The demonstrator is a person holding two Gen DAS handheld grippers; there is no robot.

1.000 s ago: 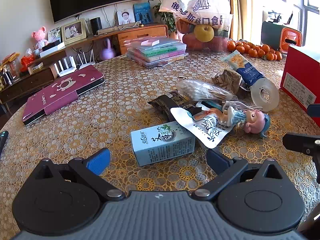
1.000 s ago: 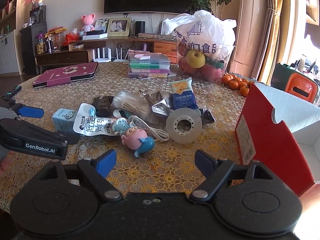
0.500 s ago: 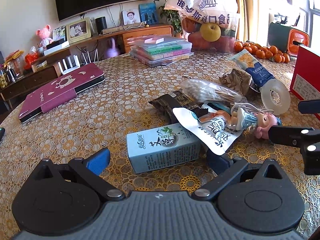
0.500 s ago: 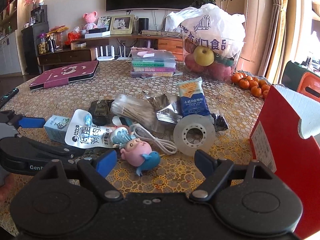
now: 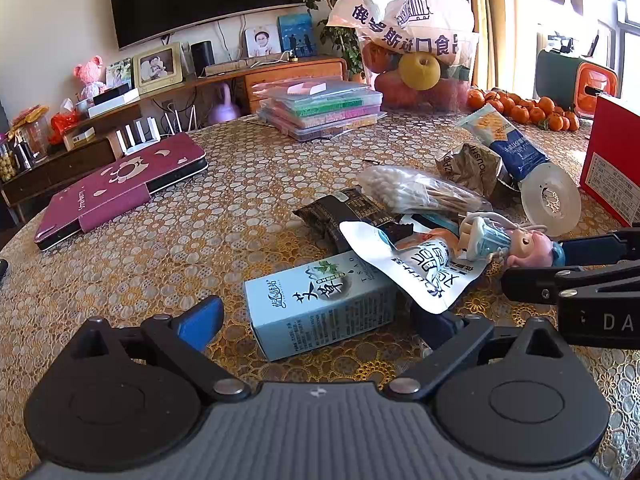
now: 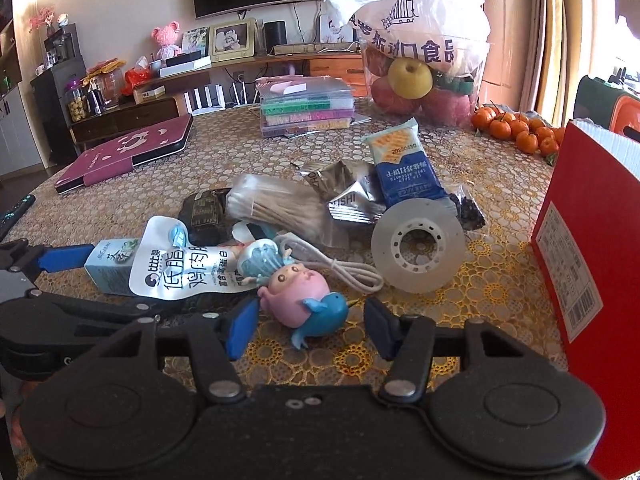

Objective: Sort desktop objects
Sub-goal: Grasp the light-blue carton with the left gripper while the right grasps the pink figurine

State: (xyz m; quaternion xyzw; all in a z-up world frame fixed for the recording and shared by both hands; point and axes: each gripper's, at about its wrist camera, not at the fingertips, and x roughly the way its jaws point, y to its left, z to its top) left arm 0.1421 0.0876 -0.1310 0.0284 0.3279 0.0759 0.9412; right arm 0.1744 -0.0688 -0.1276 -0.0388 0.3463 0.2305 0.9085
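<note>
Left gripper [image 5: 316,322] is standing wide open, holding nothing; over the last second it has been closing in on the pale blue carton [image 5: 320,304], which is now lying between its blue pads [image 5: 200,320], nearer the right one, not yet touched as far as I can tell; right gripper [image 6: 306,330] is also open and empty, narrower than half a second ago, its pads now flanking the blue tail end of the pink and blue figurine [image 6: 304,296]; contact with the pads cannot be confirmed

Reading: both tools are committing to a first pick each, carton for the left, figurine for the right; sorting proper is not yet started, judging by the pile sitting together mid-table; the white pouch [image 5: 416,268] is overlapping the carton's far end, so lifting the carton is likely dragging the pouch

Outward from the figurine: white cable [image 6: 340,264], clear tape roll [image 6: 418,248], bag of cotton swabs [image 6: 276,208], silver wrapper [image 6: 348,192], blue snack pack [image 6: 402,168], red box [image 6: 576,240] at the right edge

Writing: carton is showing "艾草" and spaced letters "T S A O"; pouch is reading "低脂鸡肉"; silver wrapper is showing the fragment "ISHI"; blue pack is carrying a stamped number, too small to trust; the shopping bag [image 5: 408,12] is printed with Chinese characters ending "食品"; the right tool's arm, seen from the left wrist, is showing "DA"
</note>
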